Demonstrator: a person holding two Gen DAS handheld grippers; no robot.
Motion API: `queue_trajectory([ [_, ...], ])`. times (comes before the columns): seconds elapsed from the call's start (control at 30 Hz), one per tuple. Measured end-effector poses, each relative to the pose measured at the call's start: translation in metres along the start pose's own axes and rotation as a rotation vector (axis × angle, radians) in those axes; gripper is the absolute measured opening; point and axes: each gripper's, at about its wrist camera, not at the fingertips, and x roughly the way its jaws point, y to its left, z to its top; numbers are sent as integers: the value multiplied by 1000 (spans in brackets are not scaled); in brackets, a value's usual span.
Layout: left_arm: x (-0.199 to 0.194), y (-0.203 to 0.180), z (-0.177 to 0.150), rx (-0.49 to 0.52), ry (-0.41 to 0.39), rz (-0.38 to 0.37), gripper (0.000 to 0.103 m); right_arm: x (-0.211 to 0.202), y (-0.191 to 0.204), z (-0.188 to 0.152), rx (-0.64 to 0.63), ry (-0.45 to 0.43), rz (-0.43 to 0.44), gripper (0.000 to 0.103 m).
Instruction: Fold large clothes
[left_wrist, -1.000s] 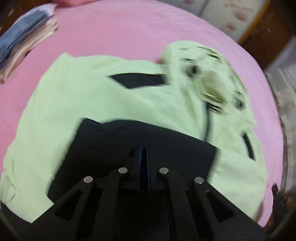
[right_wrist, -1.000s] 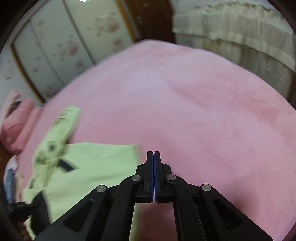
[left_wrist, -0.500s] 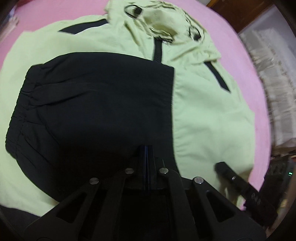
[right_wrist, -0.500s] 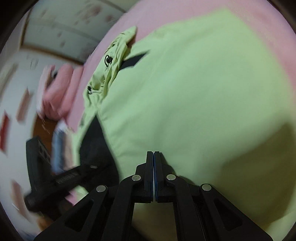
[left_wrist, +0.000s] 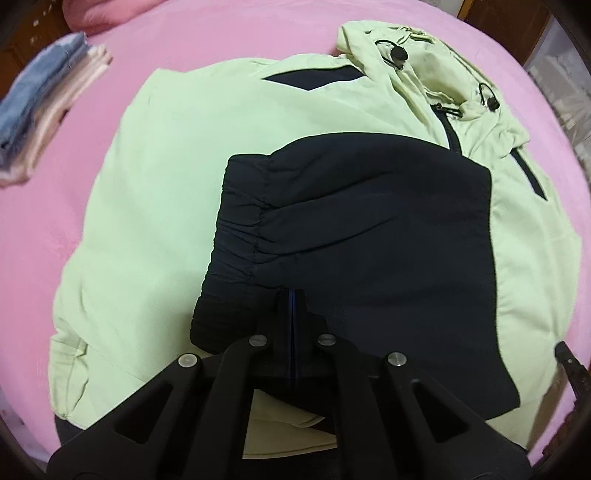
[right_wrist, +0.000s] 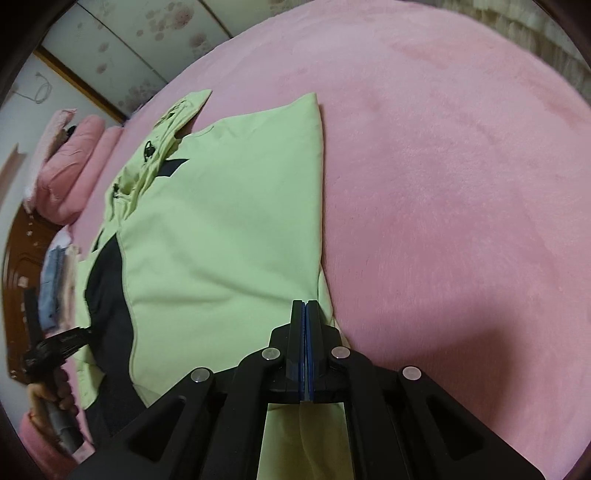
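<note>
A pale green jacket (left_wrist: 155, 206) with navy panels lies spread flat on a pink bed (left_wrist: 221, 33). Its hood (left_wrist: 424, 70), with black drawstring toggles, sits bunched at the far end. A navy section with a gathered elastic edge (left_wrist: 369, 229) lies folded over the jacket's middle.

The left gripper (left_wrist: 291, 325) is held low and angled down over the near part of the navy section, its jaws pressed together; whether they pinch the dark fabric cannot be told. From the right wrist view, a person's hand (right_wrist: 48, 391) grasps that gripper's handle at the jacket's left edge.

The right gripper (right_wrist: 304, 347) is held low at the jacket's near right corner, pointing along its right edge, jaws closed with green fabric passing beneath them; a grip cannot be confirmed.

A stack of folded clothes (left_wrist: 40, 110) rests on the bed, well apart from the jacket.
</note>
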Motion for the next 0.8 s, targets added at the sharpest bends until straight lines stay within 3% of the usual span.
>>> queue_trajectory([
  [0.07, -7, -3, -6, -3, -6, 32, 1, -12, -10, -8, 45, -11, -18, 0],
  [0.17, -21, -16, -15, 48, -1, 80, 9, -16, -10, -15, 58, -9, -51, 0],
  [0.23, -30, -28, -22, 63, 4, 92, 26, -29, -14, -18, 43, -4, -64, 3],
  [0.27, -33, -44, -21, 64, 0, 83, 45, -30, -12, -18, 42, 1, -64, 7],
  [0.3, -38, -50, -26, 63, -5, 74, 64, -33, -8, -19, 44, 6, -59, 15],
  [0.33, -38, -59, -27, 56, -12, 70, 71, -37, -6, -20, 48, 11, -47, 22],
  [0.37, -44, -65, -34, 46, -20, 72, 77, -41, -3, -21, 53, 14, -26, 38],
  [0.4, -48, -71, -42, 41, -21, 74, 77, -45, 0, -24, 59, 15, -6, 54],
  [0.5, -60, -83, -65, 46, 4, 71, 77, -60, 7, -36, 73, 15, 16, 83],
  [0.8, -81, -68, -100, -15, 44, 40, 77, -77, 7, -97, 154, 141, -12, 86],
])
